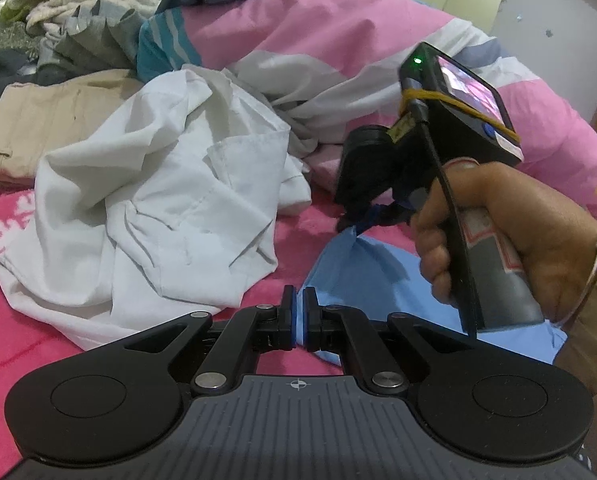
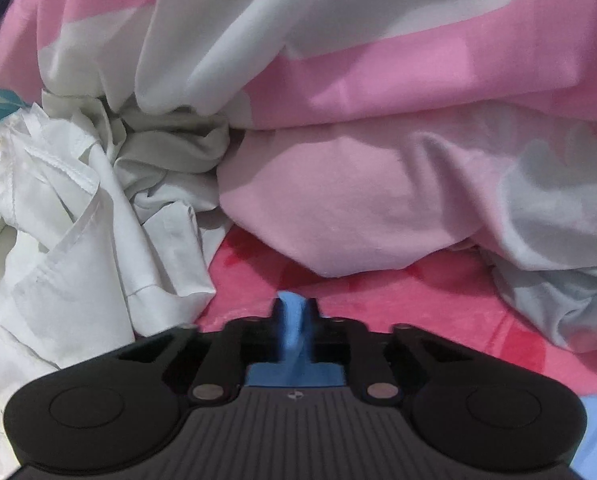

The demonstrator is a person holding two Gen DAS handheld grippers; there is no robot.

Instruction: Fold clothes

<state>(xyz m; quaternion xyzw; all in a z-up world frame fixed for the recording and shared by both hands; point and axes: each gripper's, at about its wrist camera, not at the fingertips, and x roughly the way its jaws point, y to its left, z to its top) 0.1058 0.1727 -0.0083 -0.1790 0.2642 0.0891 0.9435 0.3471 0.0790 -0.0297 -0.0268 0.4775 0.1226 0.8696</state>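
A light blue cloth [image 1: 378,276] lies on the pink bed cover [image 1: 14,344]. In the left wrist view my left gripper [image 1: 299,294] is shut, its fingertips pinching the cloth's near left edge. A hand [image 1: 518,220] holds my right gripper [image 1: 352,226], which points down and is shut on a bunched far corner of the same cloth. The right wrist view shows that blue cloth [image 2: 292,320] squeezed between the right gripper's [image 2: 294,308] closed fingers, just above the pink cover [image 2: 418,304].
A crumpled white shirt [image 1: 150,208] [image 2: 78,240] lies left of the blue cloth. A pink and white quilt [image 1: 338,40] [image 2: 338,200] is heaped behind it. Beige trousers [image 1: 46,120] and a pile of mixed clothes [image 1: 78,32] sit at the back left.
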